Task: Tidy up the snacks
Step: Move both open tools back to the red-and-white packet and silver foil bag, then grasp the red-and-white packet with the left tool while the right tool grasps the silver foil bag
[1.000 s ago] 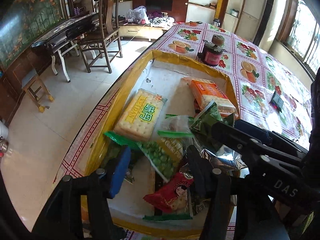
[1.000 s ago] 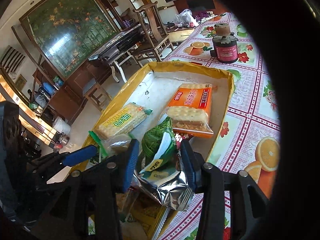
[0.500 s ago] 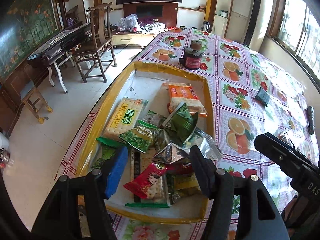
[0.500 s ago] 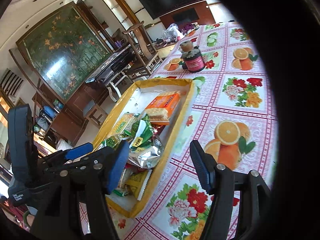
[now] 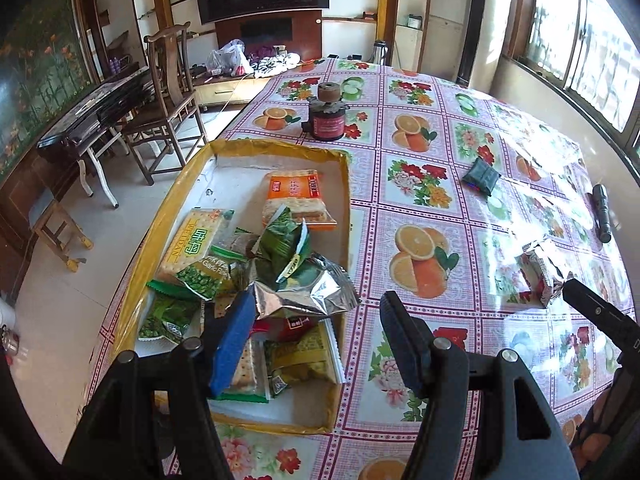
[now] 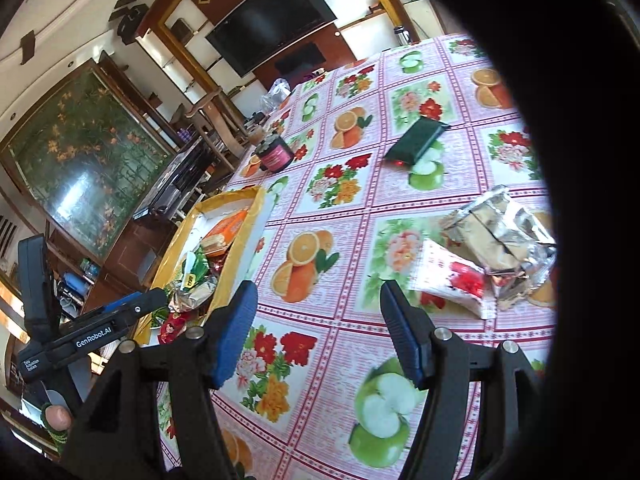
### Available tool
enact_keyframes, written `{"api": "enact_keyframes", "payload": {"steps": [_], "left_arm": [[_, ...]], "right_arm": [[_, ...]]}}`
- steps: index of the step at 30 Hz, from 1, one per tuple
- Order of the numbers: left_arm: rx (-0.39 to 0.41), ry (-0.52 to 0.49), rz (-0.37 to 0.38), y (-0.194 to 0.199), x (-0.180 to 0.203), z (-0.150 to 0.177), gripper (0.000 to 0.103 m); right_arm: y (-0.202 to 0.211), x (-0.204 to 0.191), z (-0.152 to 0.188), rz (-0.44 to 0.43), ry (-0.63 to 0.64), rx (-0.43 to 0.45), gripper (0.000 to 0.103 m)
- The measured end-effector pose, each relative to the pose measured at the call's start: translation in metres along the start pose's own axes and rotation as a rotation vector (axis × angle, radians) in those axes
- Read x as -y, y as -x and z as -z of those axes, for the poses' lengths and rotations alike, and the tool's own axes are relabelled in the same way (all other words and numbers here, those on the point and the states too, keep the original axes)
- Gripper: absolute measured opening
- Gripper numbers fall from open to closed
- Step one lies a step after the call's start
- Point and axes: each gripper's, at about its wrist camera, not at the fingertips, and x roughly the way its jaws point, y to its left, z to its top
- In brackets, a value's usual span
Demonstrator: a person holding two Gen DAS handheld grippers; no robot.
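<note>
Snacks [image 5: 256, 276] lie heaped in the yellow-rimmed tray [image 5: 160, 220] at the table's near left edge, well apart from both of your claws' pads. Your right claw [image 6: 318, 330] has just been opening and now stands spread with nothing between its pads, hanging over the fruit-print tablecloth [image 6: 344, 184]. Just beyond its right pad lie a white and red packet [image 6: 452, 280] and a crumpled silver wrapper [image 6: 500, 236], touching each other. Your left claw [image 5: 316, 336] is released too, empty, its blue pad [image 5: 232, 344] over the tray's near end and the other over bare cloth. Farther up the table stand a dark jar [image 5: 327, 118] and a small dark pouch [image 5: 482, 175].
</note>
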Motion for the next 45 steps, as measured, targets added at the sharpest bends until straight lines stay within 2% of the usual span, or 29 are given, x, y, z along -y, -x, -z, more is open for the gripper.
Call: {"api": "enact_keyframes", "payload": {"steps": [6,12,20,32,34,36,39,41,42,45], "left_arm": [[-0.012,-0.038,0.025,-0.002,0.028,0.003,0.065],[-0.043,-0.091,0.096,-0.005,0.066,0.008,0.065],[-0.09,-0.163,0.173,-0.014,0.111,0.01,0.065],[-0.231,-0.123,0.415,-0.06,0.191,-0.001,0.065],[-0.26,-0.116,0.403,-0.075,0.204,-0.004,0.065],[-0.277,-0.125,0.352,-0.089,0.209,-0.008,0.064],[-0.25,-0.127,0.292,-0.095,0.19,-0.014,0.064],[-0.232,-0.139,0.203,-0.097,0.171,-0.018,0.062],[-0.231,-0.136,0.191,-0.097,0.161,-0.02,0.062],[-0.235,-0.113,0.22,-0.093,0.138,-0.024,0.064]], "right_arm": [[0.026,0.034,0.004,0.06,-0.042,0.031,0.066],[0.044,0.06,0.005,0.155,-0.043,0.046,0.068],[0.045,0.074,0.005,0.226,0.003,0.026,0.068],[0.055,0.105,-0.009,0.263,-0.027,0.044,0.068],[0.056,0.109,-0.01,0.262,-0.036,0.044,0.068],[0.055,0.113,-0.013,0.259,-0.044,0.042,0.068],[0.053,0.114,-0.016,0.249,-0.044,0.041,0.068],[0.048,0.113,-0.019,0.238,-0.029,0.031,0.068],[0.044,0.111,-0.021,0.232,-0.013,0.02,0.068],[0.026,0.102,-0.026,0.233,0.049,-0.012,0.068]]}}
